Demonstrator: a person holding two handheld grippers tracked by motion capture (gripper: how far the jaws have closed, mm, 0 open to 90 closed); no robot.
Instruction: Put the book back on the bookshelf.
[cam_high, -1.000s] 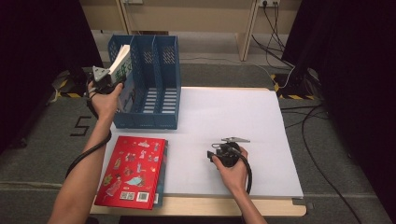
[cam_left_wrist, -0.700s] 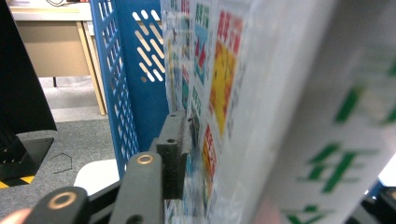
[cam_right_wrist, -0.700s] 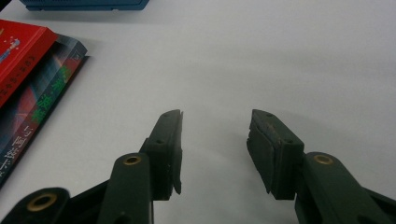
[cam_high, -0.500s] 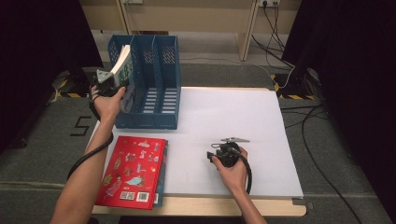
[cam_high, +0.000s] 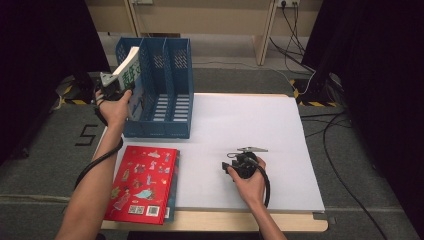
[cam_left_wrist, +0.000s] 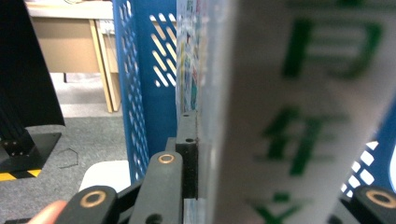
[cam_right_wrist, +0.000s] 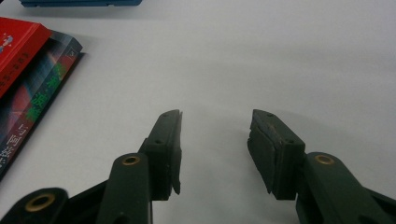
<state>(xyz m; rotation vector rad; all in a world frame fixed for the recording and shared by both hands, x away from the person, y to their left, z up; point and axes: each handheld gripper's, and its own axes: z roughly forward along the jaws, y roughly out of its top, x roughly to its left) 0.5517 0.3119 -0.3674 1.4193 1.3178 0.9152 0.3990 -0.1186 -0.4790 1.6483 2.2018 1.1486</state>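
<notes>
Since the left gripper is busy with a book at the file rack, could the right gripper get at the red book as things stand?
Probably yes. The right gripper rests open and empty on the white table, and the red book lies flat to its left with only bare tabletop between them.

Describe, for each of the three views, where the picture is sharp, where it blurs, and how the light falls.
High view: the white table is brightly lit, the sides of the room fall into black. Left gripper view: the white book with green characters is blurred, too near the lens, while the blue file rack behind looks clearer. Right gripper view: the right gripper casts only soft shadows; the red book is slightly soft.
</notes>
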